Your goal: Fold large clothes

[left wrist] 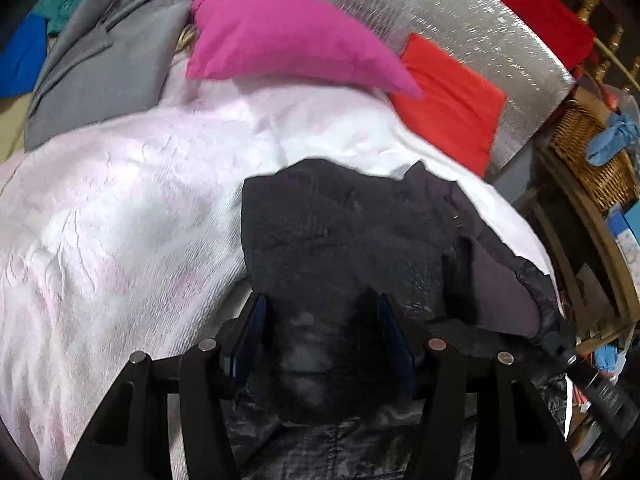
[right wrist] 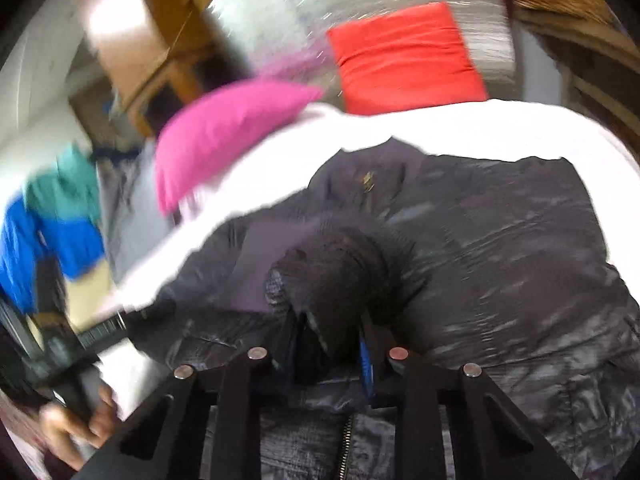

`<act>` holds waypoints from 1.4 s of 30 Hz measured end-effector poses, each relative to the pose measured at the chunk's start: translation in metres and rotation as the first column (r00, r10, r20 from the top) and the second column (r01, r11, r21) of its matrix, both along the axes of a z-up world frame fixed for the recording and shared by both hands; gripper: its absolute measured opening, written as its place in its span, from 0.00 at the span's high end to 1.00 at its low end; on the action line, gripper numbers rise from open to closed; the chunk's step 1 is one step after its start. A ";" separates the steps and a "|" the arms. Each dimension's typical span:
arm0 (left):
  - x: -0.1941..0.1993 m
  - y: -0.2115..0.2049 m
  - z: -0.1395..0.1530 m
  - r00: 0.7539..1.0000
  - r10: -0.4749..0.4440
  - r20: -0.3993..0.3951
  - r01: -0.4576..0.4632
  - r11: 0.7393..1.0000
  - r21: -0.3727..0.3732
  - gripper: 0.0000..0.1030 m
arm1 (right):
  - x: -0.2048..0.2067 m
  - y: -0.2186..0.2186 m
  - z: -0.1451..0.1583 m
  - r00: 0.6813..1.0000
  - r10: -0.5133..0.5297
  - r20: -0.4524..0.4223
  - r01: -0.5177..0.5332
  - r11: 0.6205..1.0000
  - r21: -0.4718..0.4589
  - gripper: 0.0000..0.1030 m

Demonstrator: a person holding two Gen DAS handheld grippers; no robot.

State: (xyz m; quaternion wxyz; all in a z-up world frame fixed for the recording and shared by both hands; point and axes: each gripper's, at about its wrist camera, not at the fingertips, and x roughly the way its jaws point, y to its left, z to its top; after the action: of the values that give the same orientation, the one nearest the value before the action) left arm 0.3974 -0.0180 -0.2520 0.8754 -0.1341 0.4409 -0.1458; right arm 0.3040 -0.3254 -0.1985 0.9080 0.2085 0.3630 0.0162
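Observation:
A large dark grey puffer jacket point(right wrist: 500, 248) lies on a white bedspread point(left wrist: 120, 208). In the left wrist view the jacket point(left wrist: 332, 232) bunches up between my fingers. My left gripper point(left wrist: 320, 320) stands with its jaws apart, a thick fold of the jacket's knit cuff between them. My right gripper point(right wrist: 332, 328) is shut on a dark bunched part of the jacket near its zip point(right wrist: 346, 448). The left gripper's handle and the hand holding it point(right wrist: 76, 420) show at the lower left of the right wrist view.
A pink pillow point(left wrist: 288, 40), a red pillow point(left wrist: 448, 104) and a silver cushion point(left wrist: 480, 28) lie at the head of the bed. Grey, teal and blue clothes point(left wrist: 96, 60) pile at the far left. A wicker basket point(left wrist: 592, 152) stands to the right of the bed.

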 end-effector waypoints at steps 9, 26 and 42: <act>0.006 -0.037 -0.030 0.991 -0.071 -0.115 0.092 0.977 0.194 0.36 | -0.024 -0.077 -0.040 0.977 -0.107 -0.182 0.141 0.973 0.182 0.74; 0.011 0.003 -0.009 0.997 -0.032 -0.071 0.039 0.994 0.101 0.36 | -0.059 -0.145 -0.029 0.968 -0.244 -0.063 0.250 0.892 0.377 0.14; 0.007 0.024 -0.023 0.984 -0.023 -0.175 0.027 0.999 0.018 0.36 | -0.018 -0.126 -0.090 0.966 -0.200 -0.164 0.257 0.807 0.531 0.24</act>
State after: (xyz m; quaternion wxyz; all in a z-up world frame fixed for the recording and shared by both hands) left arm 0.4047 0.0060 -0.2746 0.8327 -0.1317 0.5193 -0.1399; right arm 0.2864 -0.4514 -0.2890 0.7861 0.5022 0.3605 -0.0007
